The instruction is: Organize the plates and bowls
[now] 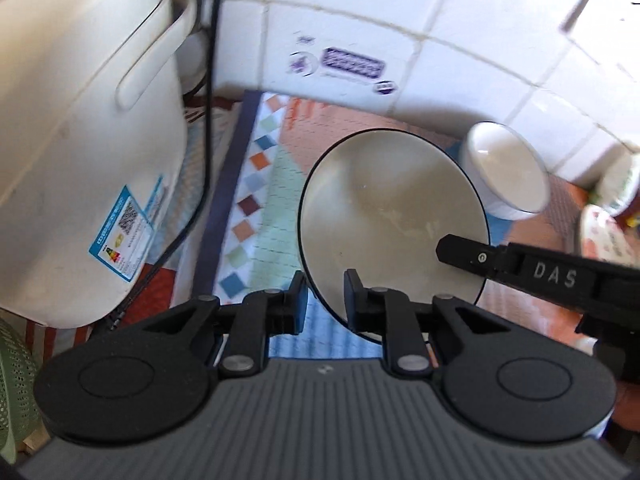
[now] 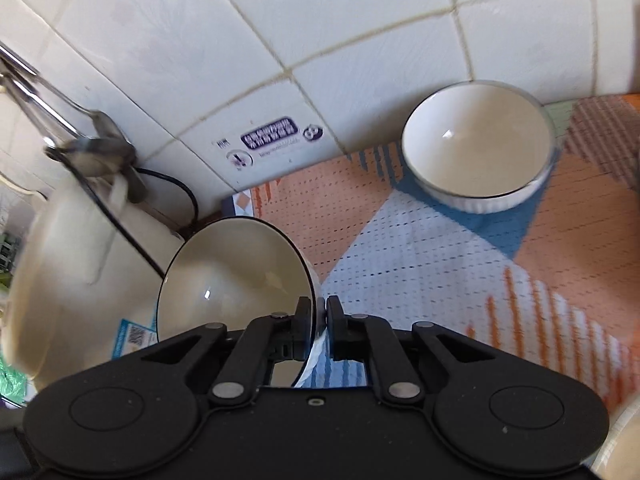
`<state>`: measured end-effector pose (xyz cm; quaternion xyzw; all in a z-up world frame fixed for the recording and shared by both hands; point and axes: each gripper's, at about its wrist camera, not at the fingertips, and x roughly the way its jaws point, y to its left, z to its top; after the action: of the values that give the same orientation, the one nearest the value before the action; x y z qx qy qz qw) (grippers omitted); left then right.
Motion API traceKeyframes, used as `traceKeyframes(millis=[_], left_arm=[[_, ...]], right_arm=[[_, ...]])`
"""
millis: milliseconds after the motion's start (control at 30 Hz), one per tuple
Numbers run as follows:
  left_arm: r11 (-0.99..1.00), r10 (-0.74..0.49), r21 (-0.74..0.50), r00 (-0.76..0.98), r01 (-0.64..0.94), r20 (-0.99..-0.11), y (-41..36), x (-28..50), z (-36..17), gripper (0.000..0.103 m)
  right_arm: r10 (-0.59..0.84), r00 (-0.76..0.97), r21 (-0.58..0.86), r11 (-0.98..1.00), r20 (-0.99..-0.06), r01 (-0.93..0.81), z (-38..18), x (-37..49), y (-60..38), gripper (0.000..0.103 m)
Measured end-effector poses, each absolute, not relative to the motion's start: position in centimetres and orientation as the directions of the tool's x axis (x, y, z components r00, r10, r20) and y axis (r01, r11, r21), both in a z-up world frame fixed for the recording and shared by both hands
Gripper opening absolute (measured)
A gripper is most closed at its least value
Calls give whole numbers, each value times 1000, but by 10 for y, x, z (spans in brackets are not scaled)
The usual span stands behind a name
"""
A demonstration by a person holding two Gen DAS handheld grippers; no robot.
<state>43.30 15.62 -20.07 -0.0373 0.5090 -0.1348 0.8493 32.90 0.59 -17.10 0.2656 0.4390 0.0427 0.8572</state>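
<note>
A beige bowl with a thin dark rim and a white ribbed outside hangs tilted above the patterned mat. My left gripper is shut on its near rim, one finger inside and one outside. In the right wrist view the same bowl sits at lower left, and my right gripper is shut on its rim. One of the right gripper's fingers reaches over the bowl's right side in the left wrist view. A white ribbed bowl stands on the mat by the tiled wall.
A white rice cooker stands close on the left, with a black cord running down beside it. A green perforated basket is at the lower left. Flowered dishes lie at the far right. The tiled wall closes the back.
</note>
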Motion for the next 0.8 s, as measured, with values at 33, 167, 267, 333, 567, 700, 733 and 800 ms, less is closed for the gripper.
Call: traceKeyframes(millis=[33,167,267,333,567,700,733,800], left_arm=[[956,-281,-204,446,212,-850,153,429,-194,17],[916,-369,-242,437,320,-820,141,416,-174,17],[891,-412,-274,393,361,-822,127,410,-162,17],[882,-412,-257,384,395,-826,112,401,-155,17],[837,-432,-225,350,499,-831,74,369,-141,17],[807,-438,-208,324,553,-839,53,355,-140,17],[798,-440,-203,318,568,-840,48,351,-140,17],[784,-438,-193,307,590,-845,37,343,-140,17]], right_arm=[[301,622,491,857,-723,156,-165,322,1,11],[288,635,505,843,-716,187,-142,296,-25,13],[252,655,487,849,-713,204,-124,275,-39,14],[215,670,457,865,-711,207,-115,262,-45,14],[145,715,458,848,-684,266,-99,214,-77,14],[132,722,490,813,-679,313,-106,192,-95,14],[124,726,496,805,-677,325,-107,187,-98,14],[114,732,511,787,-672,346,-111,176,-105,14]])
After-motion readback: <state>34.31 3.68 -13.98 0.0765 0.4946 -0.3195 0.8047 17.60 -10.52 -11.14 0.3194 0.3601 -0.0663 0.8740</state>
